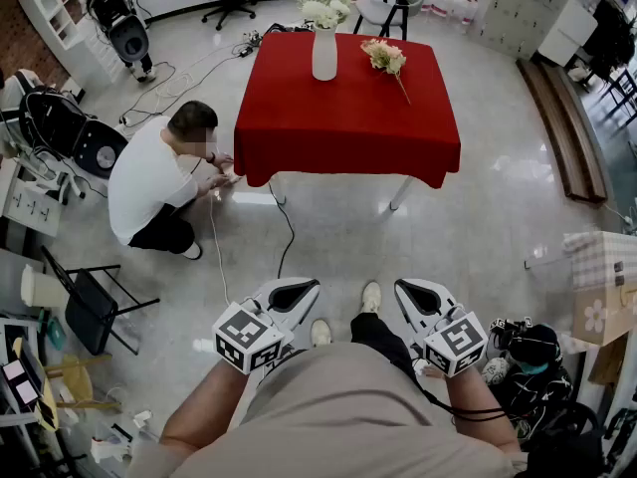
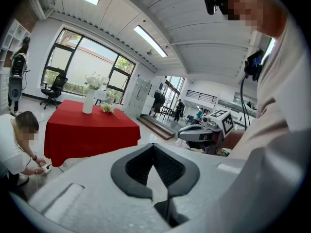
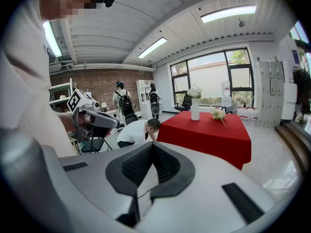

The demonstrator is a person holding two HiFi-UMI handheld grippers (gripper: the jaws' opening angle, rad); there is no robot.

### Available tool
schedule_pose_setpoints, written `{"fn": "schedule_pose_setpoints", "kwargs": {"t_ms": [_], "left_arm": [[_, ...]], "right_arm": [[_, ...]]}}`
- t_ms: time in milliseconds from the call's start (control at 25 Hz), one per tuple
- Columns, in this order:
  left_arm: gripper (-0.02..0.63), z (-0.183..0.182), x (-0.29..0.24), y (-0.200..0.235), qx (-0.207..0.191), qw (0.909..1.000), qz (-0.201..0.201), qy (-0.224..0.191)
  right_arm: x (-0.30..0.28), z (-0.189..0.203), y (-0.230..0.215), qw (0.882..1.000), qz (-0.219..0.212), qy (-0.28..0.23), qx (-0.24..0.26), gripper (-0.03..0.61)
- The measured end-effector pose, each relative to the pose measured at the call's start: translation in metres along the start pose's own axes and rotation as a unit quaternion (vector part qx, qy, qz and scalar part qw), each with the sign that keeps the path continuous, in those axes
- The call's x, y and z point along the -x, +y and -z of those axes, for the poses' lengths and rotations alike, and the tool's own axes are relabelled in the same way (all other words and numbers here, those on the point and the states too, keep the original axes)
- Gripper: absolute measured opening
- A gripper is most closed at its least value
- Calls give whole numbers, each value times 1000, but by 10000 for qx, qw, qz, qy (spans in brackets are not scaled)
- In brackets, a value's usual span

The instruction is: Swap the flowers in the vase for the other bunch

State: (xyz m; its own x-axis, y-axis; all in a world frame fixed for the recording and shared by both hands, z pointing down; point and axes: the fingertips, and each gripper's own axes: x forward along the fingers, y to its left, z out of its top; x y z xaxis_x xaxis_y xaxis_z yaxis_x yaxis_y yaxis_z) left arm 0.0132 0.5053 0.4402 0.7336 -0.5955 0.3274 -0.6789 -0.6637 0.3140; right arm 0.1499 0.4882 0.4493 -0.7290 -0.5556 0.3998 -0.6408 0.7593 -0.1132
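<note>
A white vase [image 1: 324, 56] with white flowers [image 1: 326, 8] stands at the back of a red-clothed table [image 1: 348, 118] far ahead of me. The other bunch [image 1: 384, 58], pale pink, lies on the cloth to the vase's right. Both grippers hang close to my body, well short of the table. My left gripper [image 1: 299, 289] and right gripper [image 1: 410, 289] have their jaws together and hold nothing. The left gripper view shows the vase [image 2: 88, 102] and the bunch [image 2: 108, 108] at a distance, and the right gripper view shows the vase [image 3: 195, 109] and the bunch [image 3: 217, 113].
A person in a white shirt [image 1: 159, 182] crouches at the table's left corner, handling a cable on the floor. A black folding chair [image 1: 95, 307] stands at my left and a dark bag [image 1: 528, 352] at my right. A raised wooden step [image 1: 562, 127] runs along the right.
</note>
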Motion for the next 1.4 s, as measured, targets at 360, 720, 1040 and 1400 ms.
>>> {"fn": "schedule_pose_setpoints", "kwargs": {"t_ms": [360, 720, 1040, 1400], "left_arm": [[-2, -14, -47, 16, -26, 9999, -60, 117], [-2, -66, -120, 51, -21, 9988, -479, 52], [8, -105, -193, 75, -149, 9962, -848, -96], [71, -142, -229, 142, -79, 9960, -860, -220]], "right_arm": [[-16, -3, -46, 9999, -126, -61, -100, 11], [-46, -31, -132, 9980, -600, -125, 148, 14], [-72, -47, -217, 9959, -841, -248, 201, 127], [-155, -87, -272, 9958, -815, -399, 154, 184]]}}
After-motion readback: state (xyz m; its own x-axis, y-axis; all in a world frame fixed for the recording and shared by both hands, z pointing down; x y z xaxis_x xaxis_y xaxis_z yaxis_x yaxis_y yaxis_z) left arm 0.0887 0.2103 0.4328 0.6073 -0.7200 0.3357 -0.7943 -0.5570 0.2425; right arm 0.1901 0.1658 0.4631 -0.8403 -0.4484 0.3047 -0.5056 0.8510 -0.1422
